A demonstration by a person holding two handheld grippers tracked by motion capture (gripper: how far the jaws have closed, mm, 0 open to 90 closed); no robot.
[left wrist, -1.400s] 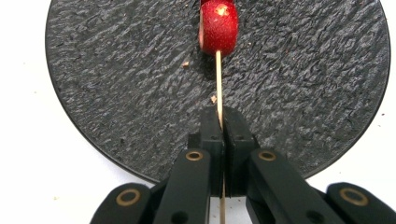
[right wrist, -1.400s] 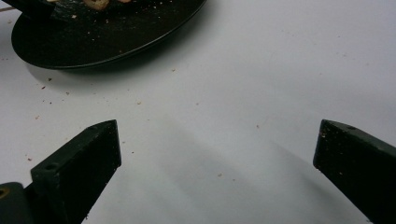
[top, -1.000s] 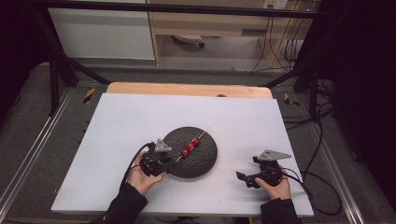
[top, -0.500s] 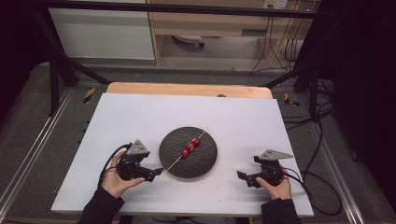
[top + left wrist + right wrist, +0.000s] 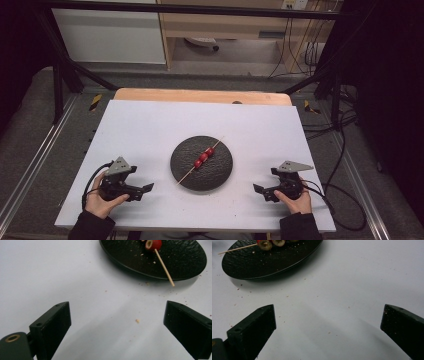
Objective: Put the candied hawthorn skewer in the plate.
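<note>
A black textured plate [image 5: 220,172] lies mid-table with a wooden skewer [image 5: 204,156] of red pieces resting across it. My left gripper [image 5: 143,192] rests on the white table left of the plate and apart from it. Its jaws have just been opening and stand open with nothing between them. In the left gripper view, the left gripper [image 5: 116,315] points at bare table, with the plate [image 5: 180,262] and the skewer's stick [image 5: 163,266] beyond. My right gripper [image 5: 261,192] sits open to the right of the plate. The right gripper [image 5: 328,315] faces the plate [image 5: 262,265].
The white table top [image 5: 150,130] has a wooden strip [image 5: 200,95] along its far edge. Small crumbs [image 5: 137,321] dot the surface near the plate. Cables [image 5: 340,200] trail off the right side. Metal frame rails [image 5: 30,170] run along both sides.
My left gripper has drawn back to the left from the skewer's near end at the plate's edge, and its jaws have opened. The skewer stays on the plate. The right gripper has not moved.
</note>
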